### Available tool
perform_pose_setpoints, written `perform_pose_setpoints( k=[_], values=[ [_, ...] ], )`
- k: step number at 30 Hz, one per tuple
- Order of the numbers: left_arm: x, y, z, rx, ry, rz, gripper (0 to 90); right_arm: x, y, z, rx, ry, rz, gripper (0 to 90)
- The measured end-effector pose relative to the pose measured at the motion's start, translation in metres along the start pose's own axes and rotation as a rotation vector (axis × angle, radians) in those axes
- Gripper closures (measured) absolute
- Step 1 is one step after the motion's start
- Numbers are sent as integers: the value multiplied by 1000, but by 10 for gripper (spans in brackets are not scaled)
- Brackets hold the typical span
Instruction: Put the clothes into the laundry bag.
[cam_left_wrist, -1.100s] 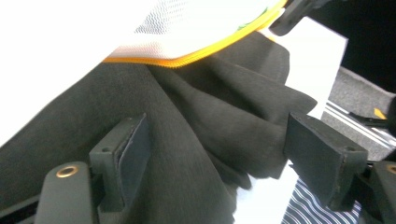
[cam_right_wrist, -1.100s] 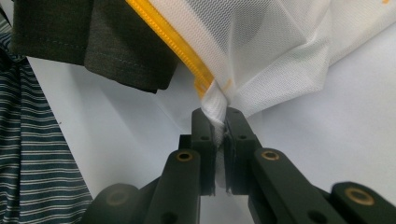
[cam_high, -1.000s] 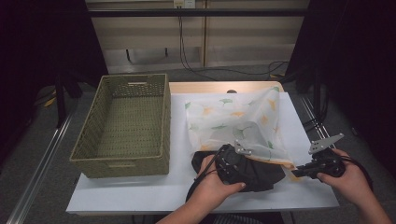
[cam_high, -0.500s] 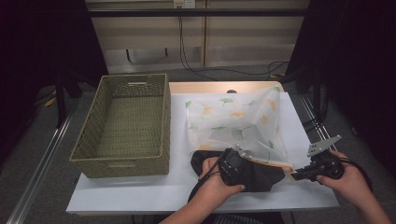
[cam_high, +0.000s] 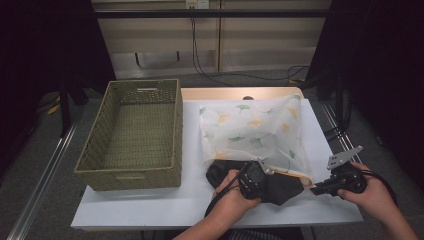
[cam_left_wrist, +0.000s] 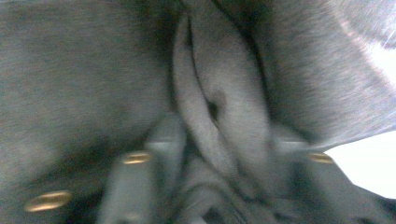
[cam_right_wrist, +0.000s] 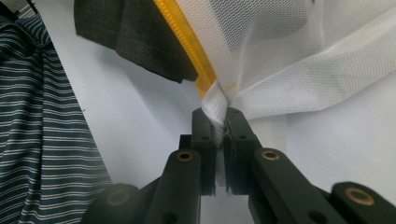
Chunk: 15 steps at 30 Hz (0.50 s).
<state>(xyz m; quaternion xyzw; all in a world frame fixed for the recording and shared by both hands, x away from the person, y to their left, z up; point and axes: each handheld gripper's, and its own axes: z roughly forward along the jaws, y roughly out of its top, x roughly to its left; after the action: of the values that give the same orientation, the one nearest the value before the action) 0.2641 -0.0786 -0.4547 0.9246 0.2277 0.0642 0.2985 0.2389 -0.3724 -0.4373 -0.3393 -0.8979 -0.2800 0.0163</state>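
We are partway through packing a dark garment (cam_high: 272, 184) into the white mesh laundry bag (cam_high: 250, 127), which lies on the white tabletop (cam_high: 195, 200) to the right of an empty woven basket (cam_high: 135, 132); the garment lies at the bag's near edge, mostly outside it. Our right gripper (cam_right_wrist: 222, 128) has its fingers pressed together on a pinch of the bag's mesh beside the yellow zipper (cam_right_wrist: 187, 39), holding the mouth in place. Our left gripper (cam_high: 255, 175) sits on the garment, and its fingers have just been closing with cloth between them; the left gripper view is blurred, so the grip looks taken, though we cannot be certain how firm it is. The high view gives the layout, while the right gripper view alone makes plain the pinch on the mesh. Next, we judge, the garment must be lifted and pushed into the opening while the right side keeps the mouth taut.
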Motion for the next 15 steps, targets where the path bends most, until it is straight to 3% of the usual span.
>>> perform_pose_setpoints(
  k=[2, 5, 6, 7, 11, 12, 15],
  values=[
    [2, 0, -3, -14, 21, -20, 754, 0, 0, 1, -1, 0, -11, 856],
    [5, 1, -8, -64, 68, -11, 781, 2, 0, -1, 7, 8, -9, 857],
    [6, 2, -9, -109, 70, -42, 784, 2, 0, -1, 1, 15, -16, 857],
    [10, 5, -13, -87, 76, -30, 784, 3, 0, -1, 5, 17, -17, 858],
    [20, 12, -22, -160, 106, -58, 785, 5, 0, -1, 14, 26, -32, 859],
    [24, 15, -24, -141, 122, -51, 785, 6, 1, -1, 17, 32, -38, 860],
    [32, 20, -21, -184, 142, -90, 786, 8, 0, 0, 24, 55, -60, 860]
  ],
)
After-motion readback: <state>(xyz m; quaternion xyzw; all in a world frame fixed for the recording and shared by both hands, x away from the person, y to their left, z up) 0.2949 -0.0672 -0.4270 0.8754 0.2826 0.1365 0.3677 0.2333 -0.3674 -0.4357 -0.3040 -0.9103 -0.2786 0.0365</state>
